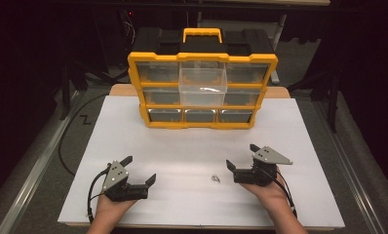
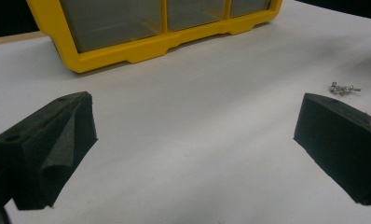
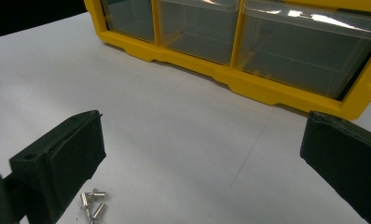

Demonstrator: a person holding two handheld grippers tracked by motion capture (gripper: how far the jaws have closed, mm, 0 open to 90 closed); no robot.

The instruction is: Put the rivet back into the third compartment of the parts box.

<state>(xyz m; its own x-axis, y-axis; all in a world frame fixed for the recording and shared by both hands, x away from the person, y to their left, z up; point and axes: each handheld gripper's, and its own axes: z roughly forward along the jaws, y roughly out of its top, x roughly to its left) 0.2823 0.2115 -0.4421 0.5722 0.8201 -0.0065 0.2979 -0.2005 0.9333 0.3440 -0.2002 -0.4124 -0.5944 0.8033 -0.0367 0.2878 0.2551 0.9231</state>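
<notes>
A yellow and black organizer (image 1: 202,87) with clear drawers stands at the back of the white table (image 1: 192,146). Its middle drawer (image 1: 203,87) is pulled out. A small heap of silver screws (image 1: 214,178) lies on the table between my two grippers. My left gripper (image 1: 139,169) rests low at the front left, open and holding nothing; from its own view the screws (image 2: 344,87) lie beyond its right jaw. My right gripper (image 1: 242,157) rests at the front right, open too, with the screws (image 3: 93,203) close to its left jaw.
The organizer's bottom row (image 2: 160,23) of drawers is closed, as seen again in the right gripper view (image 3: 249,42). Dark floor and a metal rail (image 1: 31,170) flank the table. A black cable (image 1: 65,146) loops on the floor at the left.
</notes>
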